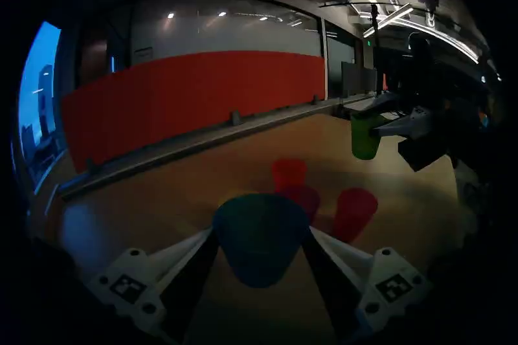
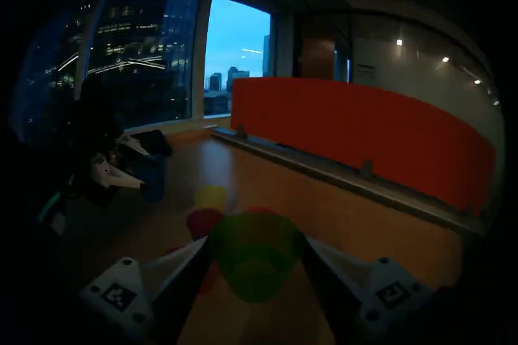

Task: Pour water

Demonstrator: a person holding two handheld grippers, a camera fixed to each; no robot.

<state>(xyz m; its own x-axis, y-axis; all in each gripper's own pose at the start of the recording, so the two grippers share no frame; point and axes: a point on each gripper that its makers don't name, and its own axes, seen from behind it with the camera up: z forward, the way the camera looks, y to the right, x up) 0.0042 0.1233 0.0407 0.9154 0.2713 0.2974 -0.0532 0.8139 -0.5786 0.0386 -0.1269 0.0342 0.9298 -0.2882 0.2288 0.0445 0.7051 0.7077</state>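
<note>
the left gripper view sits low over the wooden table (image 1: 149, 202), tight behind its blue cup (image 1: 261, 238), with the red partition (image 1: 194, 99) ahead and leftward. the right gripper view, tight behind its green cup (image 2: 254, 254), has that partition ahead and rightward, with a window (image 2: 236, 54) past its left end. both share the partition, the tabletop and the loose cups (image 1: 353, 212) before it.
</note>
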